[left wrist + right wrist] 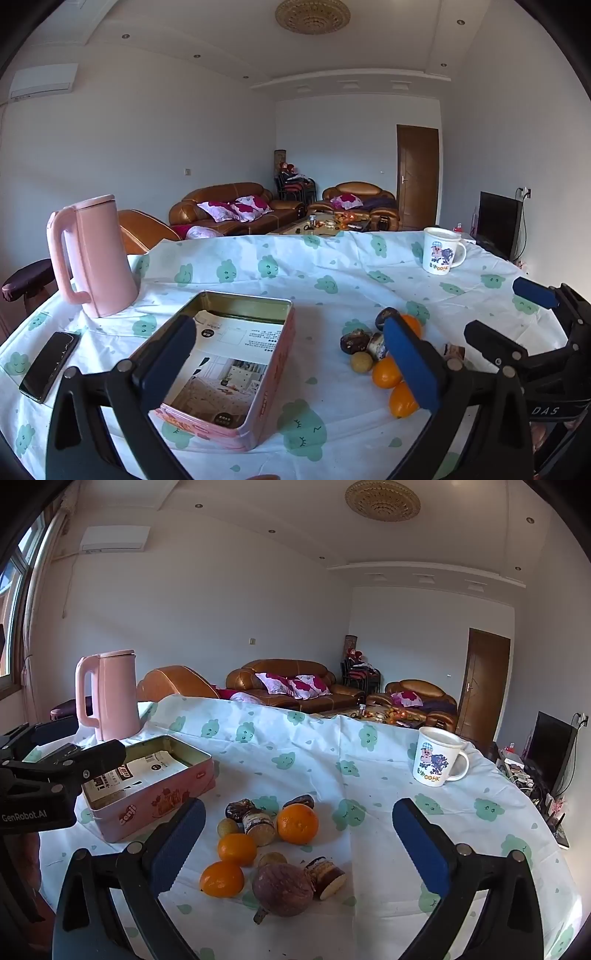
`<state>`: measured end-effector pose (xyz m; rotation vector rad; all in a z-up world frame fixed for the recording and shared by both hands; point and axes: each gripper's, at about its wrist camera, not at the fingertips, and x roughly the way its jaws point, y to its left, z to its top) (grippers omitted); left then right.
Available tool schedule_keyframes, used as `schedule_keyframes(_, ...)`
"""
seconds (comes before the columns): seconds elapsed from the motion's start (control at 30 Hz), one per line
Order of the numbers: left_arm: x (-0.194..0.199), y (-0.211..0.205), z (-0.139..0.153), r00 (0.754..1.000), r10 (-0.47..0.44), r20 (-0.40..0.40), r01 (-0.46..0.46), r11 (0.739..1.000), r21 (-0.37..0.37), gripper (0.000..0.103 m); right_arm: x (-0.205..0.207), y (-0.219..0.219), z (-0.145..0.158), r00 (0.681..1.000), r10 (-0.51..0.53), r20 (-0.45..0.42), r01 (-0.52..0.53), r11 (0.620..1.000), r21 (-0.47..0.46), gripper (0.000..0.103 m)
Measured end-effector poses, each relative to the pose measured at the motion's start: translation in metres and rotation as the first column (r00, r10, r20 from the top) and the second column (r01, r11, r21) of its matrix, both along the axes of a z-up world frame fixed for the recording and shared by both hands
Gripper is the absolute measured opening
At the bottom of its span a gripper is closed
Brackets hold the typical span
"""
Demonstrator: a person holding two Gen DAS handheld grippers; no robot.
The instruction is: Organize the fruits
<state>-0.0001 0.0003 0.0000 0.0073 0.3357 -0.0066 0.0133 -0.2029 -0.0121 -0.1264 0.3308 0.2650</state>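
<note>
The left tongs [291, 363] stand wide apart and hold nothing, hovering above the open pink tin box [236, 365] on the counter [332, 258], which is draped in a white cloth printed with green clouds. The right tongs [299, 845] are likewise spread wide and empty, poised over the fruit pile just right of the tin. Three oranges [297, 823] lie there among a wrinkled purple passion fruit [283, 889], small yellowish round fruits [228, 827], dark dates [299, 801] and wrapped cake pieces [327, 877]. A pink kettle [96, 254] stands behind the tin, a black phone [50, 365] lies to its left, and a cartoon mug [439, 757] sits well apart on the right.
</note>
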Motion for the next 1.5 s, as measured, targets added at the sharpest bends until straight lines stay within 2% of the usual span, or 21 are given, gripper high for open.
schedule_keyframes(0.33,0.0023,-0.001,-0.0012,1.0,0.004,-0.023,-0.004,1.0,-0.007,0.103,-0.0014,0.0008,-0.0033,1.0,-0.002,-0.019,0.002,1.0,-0.018,0.102)
schedule_keyframes(1.5,-0.0017,-0.0019,-0.0058,1.0,0.002,-0.022,-0.002,1.0,-0.007,0.103,-0.002,-0.0044,-0.0093,1.0,-0.004,-0.031,0.005,1.0,0.009,0.102)
